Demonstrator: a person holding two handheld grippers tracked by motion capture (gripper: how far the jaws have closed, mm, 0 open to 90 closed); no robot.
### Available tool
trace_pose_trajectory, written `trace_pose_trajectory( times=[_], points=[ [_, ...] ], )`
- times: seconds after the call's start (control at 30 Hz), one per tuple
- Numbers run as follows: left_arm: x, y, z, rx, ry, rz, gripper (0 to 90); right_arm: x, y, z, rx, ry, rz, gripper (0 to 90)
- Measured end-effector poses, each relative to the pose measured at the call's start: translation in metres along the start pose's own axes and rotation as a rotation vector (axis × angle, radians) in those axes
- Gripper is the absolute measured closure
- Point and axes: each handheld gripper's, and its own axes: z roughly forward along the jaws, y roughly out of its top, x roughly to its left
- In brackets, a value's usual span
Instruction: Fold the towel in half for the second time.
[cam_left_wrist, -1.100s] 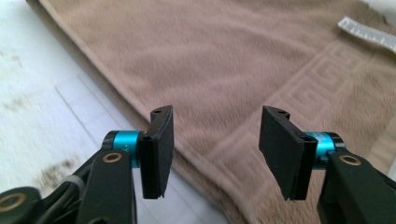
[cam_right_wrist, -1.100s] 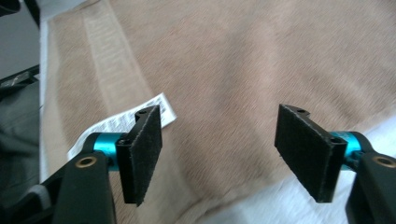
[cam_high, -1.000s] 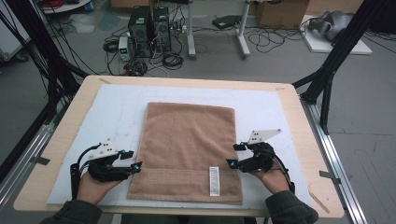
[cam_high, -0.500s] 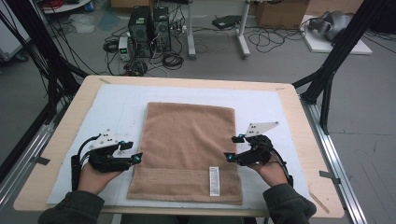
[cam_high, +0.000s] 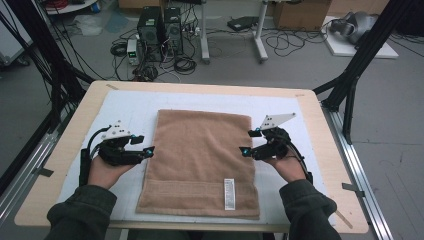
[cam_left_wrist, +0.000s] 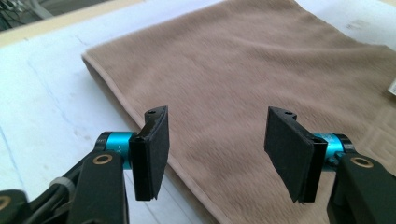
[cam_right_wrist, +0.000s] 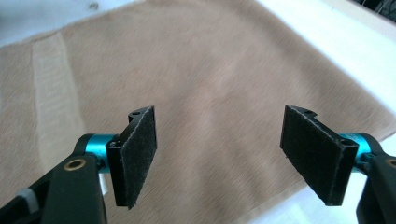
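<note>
A brown towel (cam_high: 200, 155) lies flat on the white mat, with a white label (cam_high: 229, 193) near its front edge. My left gripper (cam_high: 145, 144) hovers over the towel's left edge, jaws open and nothing between them. In the left gripper view the pads (cam_left_wrist: 152, 154) stand apart above the towel's hem (cam_left_wrist: 140, 126). My right gripper (cam_high: 249, 141) hovers over the towel's right edge, also open and holding nothing. In the right gripper view its gripper (cam_right_wrist: 224, 158) has its jaws spread wide above the towel (cam_right_wrist: 210, 70), whose edge runs under the right-hand pad (cam_right_wrist: 317, 158).
The white mat (cam_high: 125, 107) covers most of the wooden table (cam_high: 70, 145). Black frame posts (cam_high: 350, 85) rise at the table's far corners. Computers and cables (cam_high: 160, 30) lie on the floor beyond the far edge.
Both hands have moved away from the person along the towel's two sides and risen a little. The towel has not moved.
</note>
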Motion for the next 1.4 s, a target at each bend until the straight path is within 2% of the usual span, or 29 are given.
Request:
trace_pose_trajectory(
  times=[0.07, 0.1, 0.2, 0.23, 0.37, 0.47, 0.5, 0.53, 0.6, 0.67, 0.73, 0.77, 0.8, 0.83, 0.9, 1.0, 1.07, 1.1, 1.13, 1.2, 1.23, 1.3, 1.37, 1.4],
  points=[
    [0.003, 0.006, 0.002, 0.003, 0.006, -0.001, 39.7, -0.006, 0.01, -0.001, 0.005, -0.017, -0.02, 26.5],
    [0.007, 0.012, 0.003, 0.014, 0.012, 0.004, 39.2, -0.008, 0.012, -0.001, 0.005, -0.015, -0.019, 26.5],
    [0.015, 0.023, 0.007, -0.003, 0.026, 0.001, 39.0, -0.02, 0.023, -0.001, -0.002, -0.027, -0.012, 26.4],
    [0.018, 0.026, 0.01, -0.003, 0.031, -0.005, 38.8, -0.024, 0.026, -0.001, 0.01, -0.036, -0.01, 26.4],
    [0.031, 0.03, 0.025, -0.016, 0.074, -0.041, 37.2, -0.041, 0.032, 0.001, -0.003, -0.071, 0.004, 26.9],
    [0.044, 0.025, 0.039, 0.006, 0.091, -0.079, 37.6, -0.057, 0.025, 0.009, -0.002, -0.086, 0.056, 26.9],
    [0.049, 0.023, 0.045, 0.031, 0.09, -0.1, 38.6, -0.062, 0.021, 0.012, 0.01, -0.102, 0.071, 26.9],
    [0.051, 0.021, 0.048, 0.041, 0.088, -0.104, 38.8, -0.068, 0.017, 0.017, 0.019, -0.113, 0.084, 27.1],
    [0.055, 0.018, 0.057, 0.059, 0.108, -0.096, 40.5, -0.074, 0.011, 0.024, 0.025, -0.136, 0.084, 27.5],
    [0.06, 0.016, 0.065, 0.035, 0.118, -0.121, 42.7, -0.079, 0.007, 0.031, 0.043, -0.164, 0.086, 27.5],
    [0.066, 0.014, 0.076, 0.062, 0.121, -0.144, 45.2, -0.083, 0.003, 0.042, 0.046, -0.177, 0.088, 28.7],
    [0.068, 0.013, 0.084, 0.117, 0.139, -0.13, 45.3, -0.084, 0.002, 0.046, 0.05, -0.177, 0.093, 28.9],
    [0.07, 0.012, 0.089, 0.133, 0.139, -0.134, 45.0, -0.085, 0.001, 0.052, 0.061, -0.187, 0.092, 28.8],
    [0.07, 0.011, 0.092, 0.126, 0.136, -0.14, 44.8, -0.086, -0.001, 0.057, 0.077, -0.188, 0.089, 29.0],
    [0.071, 0.008, 0.099, 0.109, 0.14, -0.129, 45.2, -0.089, -0.004, 0.064, 0.094, -0.189, 0.102, 29.1],
    [0.072, 0.003, 0.11, 0.14, 0.154, -0.134, 46.6, -0.094, -0.011, 0.071, 0.108, -0.193, 0.139, 29.2],
    [0.075, -0.002, 0.115, 0.157, 0.133, -0.164, 49.6, -0.097, -0.016, 0.077, 0.141, -0.194, 0.15, 31.3],
    [0.076, -0.005, 0.118, 0.181, 0.117, -0.179, 53.9, -0.098, -0.017, 0.079, 0.153, -0.191, 0.154, 32.7],
    [0.075, -0.005, 0.118, 0.173, 0.126, -0.189, 55.1, -0.099, -0.021, 0.083, 0.174, -0.168, 0.164, 35.1],
    [0.076, -0.004, 0.116, 0.179, 0.123, -0.2, 60.4, -0.1, -0.026, 0.082, 0.141, -0.156, 0.194, 39.6],
    [0.078, -0.004, 0.116, 0.178, 0.108, -0.212, 65.5, -0.101, -0.027, 0.081, 0.13, -0.152, 0.198, 42.9],
    [0.078, -0.005, 0.117, 0.176, 0.095, -0.216, 70.6, -0.101, -0.026, 0.081, 0.128, -0.118, 0.19, 58.6],
    [0.078, -0.005, 0.117, 0.171, 0.075, -0.229, 76.4, -0.1, -0.025, 0.082, 0.131, -0.055, 0.182, 73.5],
    [0.078, -0.005, 0.118, 0.17, 0.07, -0.237, 79.3, -0.1, -0.025, 0.083, 0.127, -0.042, 0.183, 75.7]
  ],
)
